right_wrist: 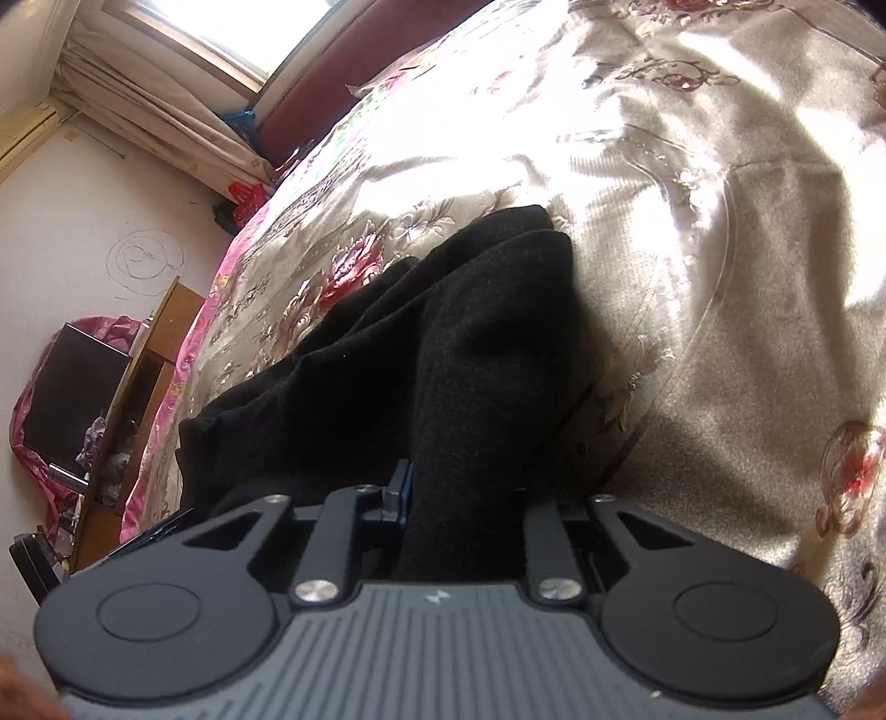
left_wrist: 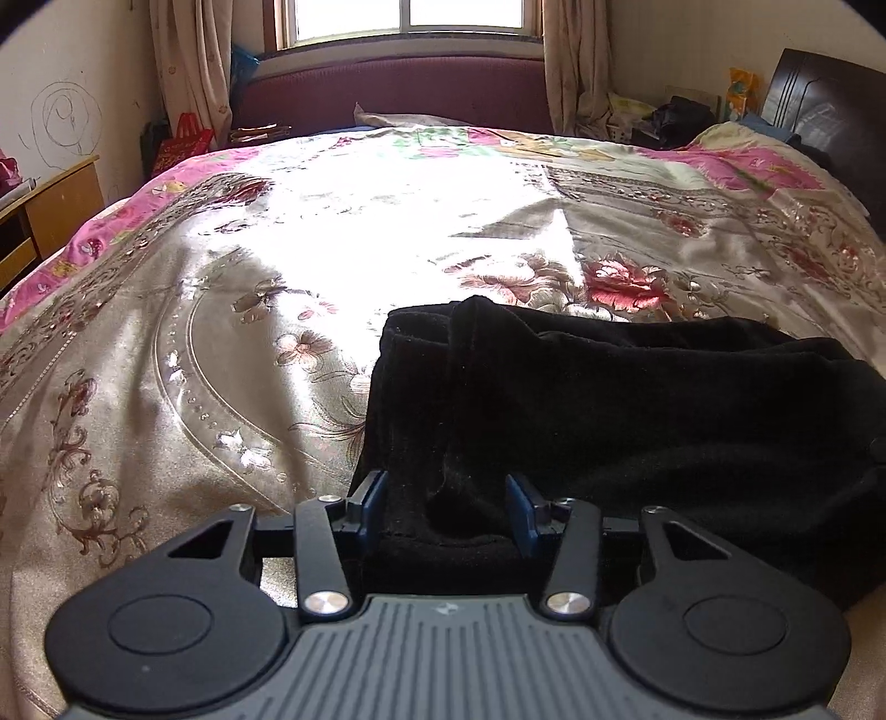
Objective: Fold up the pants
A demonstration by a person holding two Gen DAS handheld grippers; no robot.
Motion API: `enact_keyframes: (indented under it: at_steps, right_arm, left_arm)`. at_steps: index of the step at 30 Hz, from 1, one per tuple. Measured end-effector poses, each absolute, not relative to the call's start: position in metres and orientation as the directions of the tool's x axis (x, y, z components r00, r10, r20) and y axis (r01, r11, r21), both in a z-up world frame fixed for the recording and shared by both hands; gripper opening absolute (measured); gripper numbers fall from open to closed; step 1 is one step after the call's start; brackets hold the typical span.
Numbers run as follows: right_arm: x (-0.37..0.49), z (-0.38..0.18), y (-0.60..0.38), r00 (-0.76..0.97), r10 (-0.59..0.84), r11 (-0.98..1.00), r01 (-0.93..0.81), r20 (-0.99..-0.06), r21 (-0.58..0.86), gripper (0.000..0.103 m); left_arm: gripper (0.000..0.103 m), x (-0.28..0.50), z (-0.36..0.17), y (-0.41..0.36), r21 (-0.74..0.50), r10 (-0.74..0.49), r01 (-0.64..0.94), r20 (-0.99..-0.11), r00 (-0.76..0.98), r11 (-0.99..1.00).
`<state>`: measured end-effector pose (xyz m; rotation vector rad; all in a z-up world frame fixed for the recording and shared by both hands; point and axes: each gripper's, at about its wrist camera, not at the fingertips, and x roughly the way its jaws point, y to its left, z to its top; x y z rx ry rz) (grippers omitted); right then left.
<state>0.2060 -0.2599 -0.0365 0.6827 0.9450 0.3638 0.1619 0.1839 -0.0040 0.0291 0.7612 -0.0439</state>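
The black pants (left_wrist: pixel 581 399) lie bunched on the bed, on a shiny floral bedspread (left_wrist: pixel 221 310) in cream, pink and red that is washed out by sunlight across its middle. In the left wrist view the pants fill the lower right of the picture, their near hem running under and between the fingers of the left claw (left_wrist: pixel 451 498); its blue-padded fingertips (left_wrist: pixel 376 490) stand apart on either side of a raised fold of the dark cloth, with a visible gap between each pad and the fabric, so the left claw is open around the cloth rather than pinching it. In the right wrist view the pants (right_wrist: pixel 443 343) stretch away from the camera toward the middle of the bed in a long rumpled heap, and a thick ridge of the fabric rises straight up through the right claw (right_wrist: pixel 465 498). One blue pad (right_wrist: pixel 403 493) presses against the side of that ridge; the other finger is buried behind the cloth, so the right claw is clamped on the pants. Beyond the bed stand a maroon headboard (left_wrist: pixel 398 88), a bright window (left_wrist: pixel 404 16) with pale curtains (left_wrist: pixel 188 61), and a wooden desk (left_wrist: pixel 50 205) along the scribbled wall.
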Motion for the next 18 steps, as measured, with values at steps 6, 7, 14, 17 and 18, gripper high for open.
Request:
enact_keyframes:
  at_steps: [6, 7, 14, 17, 18]
  right_arm:
    - [0.226, -0.045, -0.257, 0.507, 0.629, 0.689, -0.013, -0.590, 0.724, 0.039]
    - [0.228, -0.046, -0.257, 0.499, 0.641, 0.680, -0.018, -0.583, 0.733, 0.044]
    - [0.232, -0.055, -0.242, 0.511, 0.600, 0.724, -0.019, -0.616, 0.689, 0.034]
    - [0.219, -0.046, -0.255, 0.530, 0.615, 0.693, -0.011, -0.584, 0.721, 0.019]
    - [0.213, -0.042, -0.259, 0.541, 0.610, 0.697, -0.020, -0.579, 0.717, 0.017]
  left_arm:
    - [0.077, 0.173, -0.004, 0.198, -0.006, -0.015, 0.016, -0.699, 0.715, 1.000]
    - [0.083, 0.176, -0.007, 0.200, -0.009, -0.023, 0.023, -0.707, 0.706, 1.000]
    - [0.079, 0.188, -0.023, 0.210, -0.160, -0.106, -0.017, -0.728, 0.678, 0.987]
    - [0.069, 0.178, -0.016, 0.197, -0.093, -0.082, 0.021, -0.718, 0.691, 0.995]
    - [0.065, 0.175, -0.013, 0.195, -0.097, -0.090, 0.028, -0.718, 0.690, 0.995]
